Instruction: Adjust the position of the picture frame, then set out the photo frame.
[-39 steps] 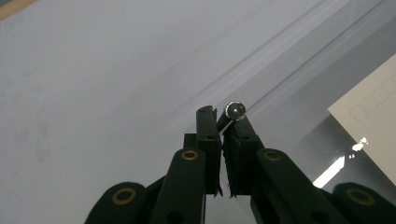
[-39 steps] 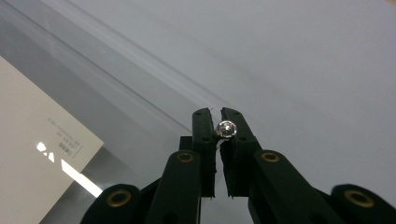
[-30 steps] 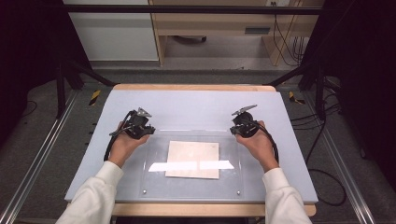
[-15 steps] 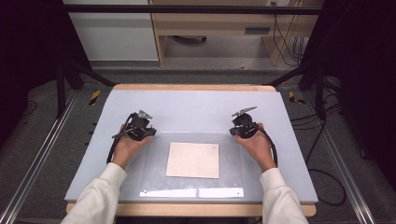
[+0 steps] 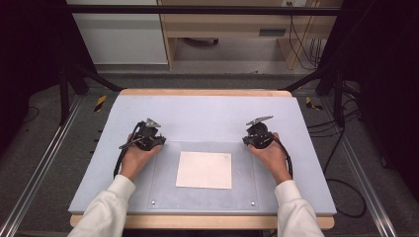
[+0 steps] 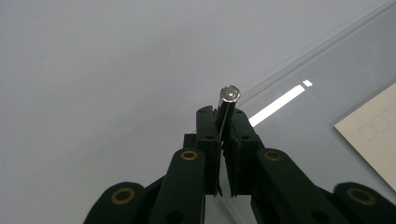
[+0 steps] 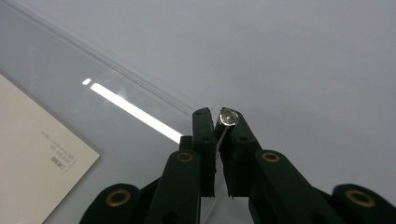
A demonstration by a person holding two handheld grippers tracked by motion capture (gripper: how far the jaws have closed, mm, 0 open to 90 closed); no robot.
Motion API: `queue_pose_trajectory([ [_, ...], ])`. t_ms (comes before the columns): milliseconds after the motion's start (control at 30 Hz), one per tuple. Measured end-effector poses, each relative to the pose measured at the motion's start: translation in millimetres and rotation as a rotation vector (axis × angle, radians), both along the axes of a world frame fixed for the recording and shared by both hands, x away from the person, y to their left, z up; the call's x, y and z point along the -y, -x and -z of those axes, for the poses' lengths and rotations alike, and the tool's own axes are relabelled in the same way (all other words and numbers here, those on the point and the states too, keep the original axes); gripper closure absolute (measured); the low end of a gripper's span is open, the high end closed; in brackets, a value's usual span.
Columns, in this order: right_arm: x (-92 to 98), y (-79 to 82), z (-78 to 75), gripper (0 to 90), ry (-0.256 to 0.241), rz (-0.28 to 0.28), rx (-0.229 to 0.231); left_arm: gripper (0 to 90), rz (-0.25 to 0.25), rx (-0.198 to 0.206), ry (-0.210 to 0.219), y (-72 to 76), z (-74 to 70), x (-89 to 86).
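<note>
Desk (image 5: 207,111) covered by a pale blue-grey mat, centre of the high view; a grey floor, a wooden cabinet (image 5: 232,29) and cables lie beyond it at the top of the frame. A clear sheet (image 5: 163,182) lies flat over a cream card (image 5: 204,169) in the lower centre. Half a second earlier the sheet reached nearer the bottom edge; a second earlier it stood tilted, with a bright glare band across the card. The left hand-held gripper (image 5: 146,138) (image 6: 224,123) and right hand-held gripper (image 5: 257,137) (image 7: 218,126) sit at the sheet's upper corners. The gripper views add detail: each pair of jaws is pressed together on the sheet's thin edge beside a round metal stud (image 6: 229,94) (image 7: 229,117), and faint print shows on the card (image 7: 37,172).
</note>
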State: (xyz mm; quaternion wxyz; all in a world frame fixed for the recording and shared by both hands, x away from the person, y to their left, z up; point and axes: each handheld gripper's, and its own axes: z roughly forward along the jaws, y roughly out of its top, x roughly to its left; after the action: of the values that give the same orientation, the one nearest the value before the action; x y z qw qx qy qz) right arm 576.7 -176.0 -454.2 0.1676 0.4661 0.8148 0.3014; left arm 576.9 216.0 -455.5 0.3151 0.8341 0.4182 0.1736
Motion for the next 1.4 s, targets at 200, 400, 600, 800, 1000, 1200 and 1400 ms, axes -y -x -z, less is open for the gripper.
queue_pose_trajectory([
  [200,3.5,6.8,-4.4,61.8,0.006,-0.006,0.058,67.6,-0.023,0.108,0.066,11.8,-7.8,-5.4],
  [400,6.4,20.6,-18.5,44.0,-0.019,0.007,0.17,36.0,-0.034,0.176,0.09,20.4,-17.0,-9.1],
  [600,2.0,24.5,-23.7,27.3,-0.025,0.022,0.218,10.0,-0.041,0.214,0.109,23.6,-20.7,-7.2],
  [800,1.7,26.8,-21.6,36.5,-0.008,0.018,0.262,14.4,-0.037,0.248,0.092,25.6,-20.4,-5.3],
  [1000,0.2,26.3,-18.5,52.6,0.007,0.017,0.289,32.7,-0.065,0.288,0.074,29.9,-14.6,-1.0],
  [1200,-0.7,27.3,-16.9,59.5,0.011,0.029,0.284,43.0,-0.091,0.325,0.086,32.6,-10.4,-0.9],
  [1400,-1.7,28.9,-12.6,74.2,-0.003,0.021,0.28,53.9,-0.093,0.341,0.09,36.3,-10.5,-1.9],
])
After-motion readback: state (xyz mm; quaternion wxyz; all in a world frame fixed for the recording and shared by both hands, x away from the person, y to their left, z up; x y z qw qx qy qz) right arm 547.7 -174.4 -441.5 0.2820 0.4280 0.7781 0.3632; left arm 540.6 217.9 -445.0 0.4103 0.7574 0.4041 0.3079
